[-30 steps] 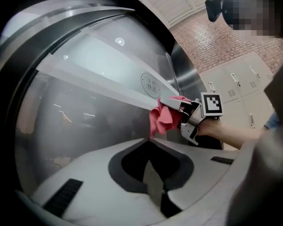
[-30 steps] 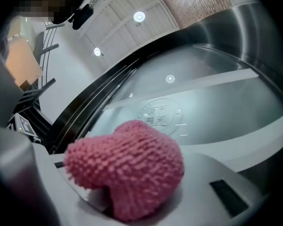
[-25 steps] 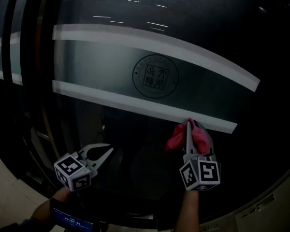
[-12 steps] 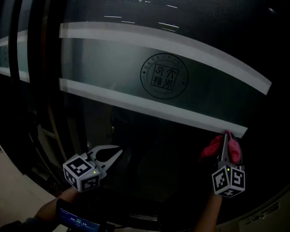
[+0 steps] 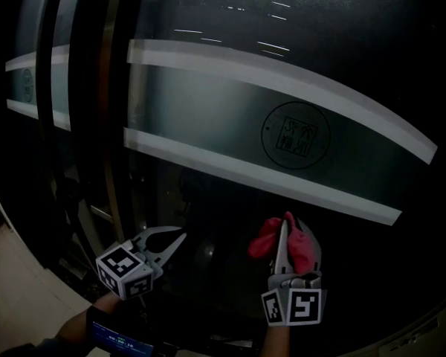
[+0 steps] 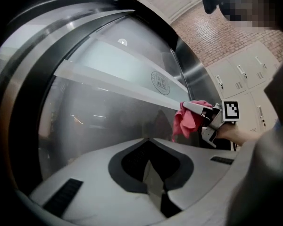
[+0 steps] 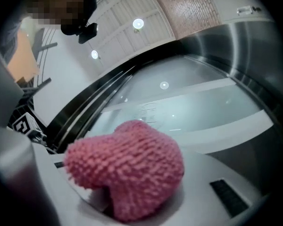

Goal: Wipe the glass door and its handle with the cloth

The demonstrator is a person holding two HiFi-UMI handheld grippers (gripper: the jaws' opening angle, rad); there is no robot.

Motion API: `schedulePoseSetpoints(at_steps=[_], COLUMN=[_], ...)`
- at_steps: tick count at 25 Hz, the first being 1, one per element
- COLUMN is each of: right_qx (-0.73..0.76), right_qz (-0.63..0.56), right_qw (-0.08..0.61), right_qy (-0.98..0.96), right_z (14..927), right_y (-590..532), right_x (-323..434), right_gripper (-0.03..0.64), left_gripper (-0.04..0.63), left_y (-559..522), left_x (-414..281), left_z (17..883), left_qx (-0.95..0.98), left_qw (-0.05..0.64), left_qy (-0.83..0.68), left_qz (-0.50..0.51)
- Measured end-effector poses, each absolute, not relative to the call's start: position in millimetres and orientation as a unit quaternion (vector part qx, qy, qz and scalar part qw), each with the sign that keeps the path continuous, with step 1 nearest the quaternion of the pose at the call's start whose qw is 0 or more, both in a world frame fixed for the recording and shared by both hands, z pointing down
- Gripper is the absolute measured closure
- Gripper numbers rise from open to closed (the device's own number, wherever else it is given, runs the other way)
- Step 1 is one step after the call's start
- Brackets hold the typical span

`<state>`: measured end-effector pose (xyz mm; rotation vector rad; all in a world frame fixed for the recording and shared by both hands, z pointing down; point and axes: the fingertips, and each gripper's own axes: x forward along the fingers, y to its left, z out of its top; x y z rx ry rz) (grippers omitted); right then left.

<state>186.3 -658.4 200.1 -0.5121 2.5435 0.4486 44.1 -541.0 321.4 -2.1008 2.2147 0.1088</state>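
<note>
Head view, toward 5 o'clock: pinches the pink cloth (image 5: 266, 238) tight in the right gripper (image 5: 285, 220), fabric bunched on both sides of the closed jaws. Sets that cloth against the dark glass door (image 5: 342, 73), below the lower white stripe (image 5: 230, 171) and at 7 o'clock from the round seal (image 5: 295, 135). Holds the left gripper (image 5: 177, 233) at 7 o'clock, well apart from the cloth, tips pressed together on nothing, pointing toward the glass. Fills the middle of the right gripper view with the fluffy cloth, frosted band (image 7: 198, 107) beyond at 12 o'clock. Catches the cloth at 3 o'clock in the left gripper view.
</note>
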Motion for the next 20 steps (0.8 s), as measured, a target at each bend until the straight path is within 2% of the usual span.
schedulePoseSetpoints(at_steps=[5, 12, 16, 20], right_qx=[-0.078, 0.013, 0.026, 0.010], right_qz=[0.147, 0.113, 0.103, 0.106], right_qw=[0.227, 0.195, 0.181, 0.179], right_qy=[0.960, 0.974, 0.978, 0.978], right_z=[233, 245, 260, 270], right_y=[-578, -505, -489, -500], right_x=[71, -39, -74, -69], right_gripper=[0.568, 0.568, 0.568, 0.568], left_gripper=[0.588, 0.588, 0.588, 0.588], left_y=[-508, -469, -452, -449], left_x=[15, -13, -31, -29], left_z=[320, 319, 325, 321], left_qx=[-0.669, -0.645, -0.635, -0.633], left_qw=[0.053, 0.050, 0.054, 0.045], left_qy=[0.740, 0.762, 0.770, 0.772], left_qz=[0.037, 0.032, 0.030, 0.034])
